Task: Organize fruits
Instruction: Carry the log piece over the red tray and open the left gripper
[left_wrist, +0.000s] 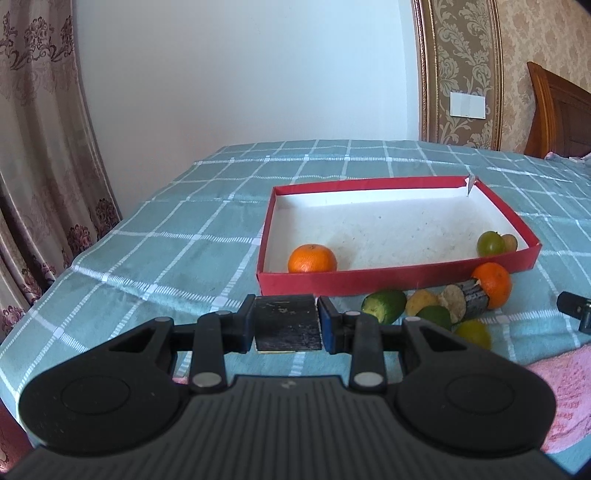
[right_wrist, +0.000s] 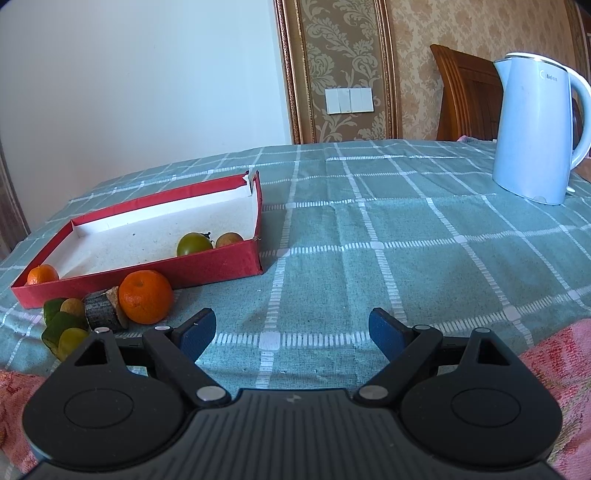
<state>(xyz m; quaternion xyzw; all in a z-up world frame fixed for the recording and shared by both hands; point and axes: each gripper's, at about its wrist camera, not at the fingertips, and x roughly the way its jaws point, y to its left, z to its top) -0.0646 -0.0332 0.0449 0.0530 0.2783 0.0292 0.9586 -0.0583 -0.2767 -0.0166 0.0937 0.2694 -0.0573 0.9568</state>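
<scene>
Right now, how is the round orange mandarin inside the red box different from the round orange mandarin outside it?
The mandarin inside the red cardboard box sits alone in its near-left corner. The mandarin outside rests on the checked green cloth, against the box's front wall, touching a dark sugarcane piece. Both are round, orange and ungripped.

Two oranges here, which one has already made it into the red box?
The smaller-looking orange in the red box's near left corner. The other orange sits outside on the checked cloth, against the box's front wall beside a dark sugarcane piece.
</scene>
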